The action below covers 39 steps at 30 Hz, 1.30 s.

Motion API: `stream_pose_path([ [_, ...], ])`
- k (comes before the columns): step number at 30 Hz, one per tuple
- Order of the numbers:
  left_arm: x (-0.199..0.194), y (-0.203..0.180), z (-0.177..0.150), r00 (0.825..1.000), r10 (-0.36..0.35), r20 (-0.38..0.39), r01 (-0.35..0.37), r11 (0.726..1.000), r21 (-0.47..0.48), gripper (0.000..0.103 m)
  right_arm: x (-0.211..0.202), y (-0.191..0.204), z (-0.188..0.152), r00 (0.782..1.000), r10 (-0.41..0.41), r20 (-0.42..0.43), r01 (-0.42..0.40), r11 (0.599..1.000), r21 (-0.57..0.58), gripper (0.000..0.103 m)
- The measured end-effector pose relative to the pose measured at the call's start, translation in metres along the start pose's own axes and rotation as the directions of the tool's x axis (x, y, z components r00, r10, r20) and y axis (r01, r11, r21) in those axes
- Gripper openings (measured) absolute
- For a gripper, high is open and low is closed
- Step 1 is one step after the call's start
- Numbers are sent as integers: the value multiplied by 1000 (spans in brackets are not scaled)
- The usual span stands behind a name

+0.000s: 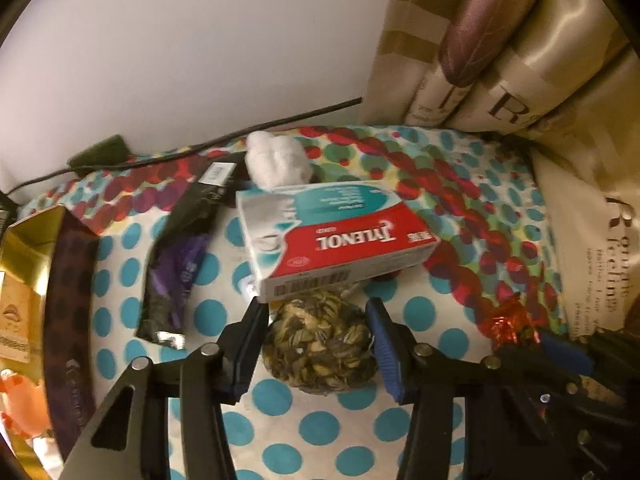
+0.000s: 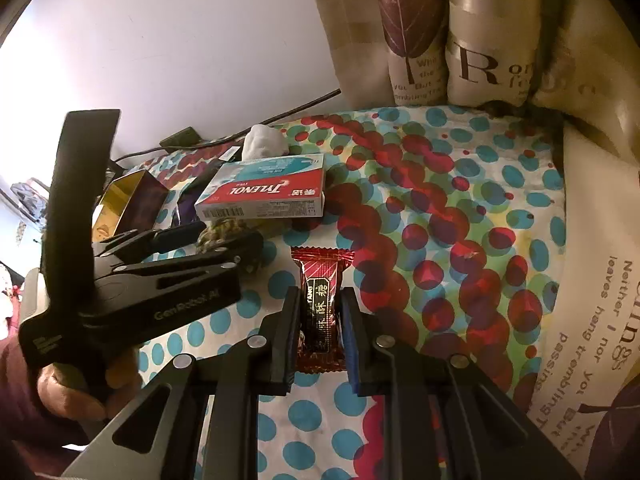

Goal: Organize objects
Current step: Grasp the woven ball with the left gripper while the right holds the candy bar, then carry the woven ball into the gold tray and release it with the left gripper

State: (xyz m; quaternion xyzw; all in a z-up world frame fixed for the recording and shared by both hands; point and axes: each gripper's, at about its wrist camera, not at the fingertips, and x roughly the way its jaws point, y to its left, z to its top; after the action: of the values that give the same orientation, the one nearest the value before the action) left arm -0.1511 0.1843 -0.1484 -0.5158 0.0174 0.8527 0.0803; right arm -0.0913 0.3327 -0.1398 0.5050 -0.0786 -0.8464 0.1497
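My left gripper (image 1: 318, 312) has its jaws spread around a clear bag of sunflower seeds (image 1: 320, 344) on the polka-dot cloth; the pads stand just beside the bag, not pressing it. A red and teal Tylenol box (image 1: 332, 232) lies just beyond the bag, partly resting on it. My right gripper (image 2: 320, 300) is shut on a red and black candy packet (image 2: 323, 308). The left gripper also shows in the right wrist view (image 2: 224, 236), to the left of the candy, with the Tylenol box (image 2: 264, 192) behind it.
A black and purple sachet (image 1: 180, 264) lies left of the box. A white cotton wad (image 1: 276, 160) sits behind it. An open gold-lined box (image 1: 32, 264) stands at the far left. Printed curtain fabric (image 1: 592, 240) borders the right. A black cable (image 1: 200, 144) runs along the wall.
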Motion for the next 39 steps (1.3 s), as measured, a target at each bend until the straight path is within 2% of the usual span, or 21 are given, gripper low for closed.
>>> stream_pose_path([
  [6,-13,6,-5,999,-36,18,36,999,3,51,-3,4,2,1000,-11,9,11,1000,0,19],
  [13,-55,19,-11,995,-25,97,24,1000,2,51,-10,20,4,1000,-8,23,8,1000,-21,19],
  [18,-92,53,-21,988,30,155,-22,998,-50,51,-15,49,10,999,35,40,-32,997,-74,19],
  [23,-127,101,-40,972,132,197,-106,985,-137,51,-15,95,21,994,99,47,-90,983,-161,19],
  [27,-147,148,-62,961,207,184,-162,959,-234,51,-10,140,29,987,155,41,-141,960,-243,19],
  [32,-157,192,-90,950,281,134,-230,924,-305,51,-4,185,30,979,203,22,-185,929,-320,19],
  [39,-155,227,-123,948,311,65,-268,893,-361,51,-2,220,28,974,228,3,-211,905,-369,19],
])
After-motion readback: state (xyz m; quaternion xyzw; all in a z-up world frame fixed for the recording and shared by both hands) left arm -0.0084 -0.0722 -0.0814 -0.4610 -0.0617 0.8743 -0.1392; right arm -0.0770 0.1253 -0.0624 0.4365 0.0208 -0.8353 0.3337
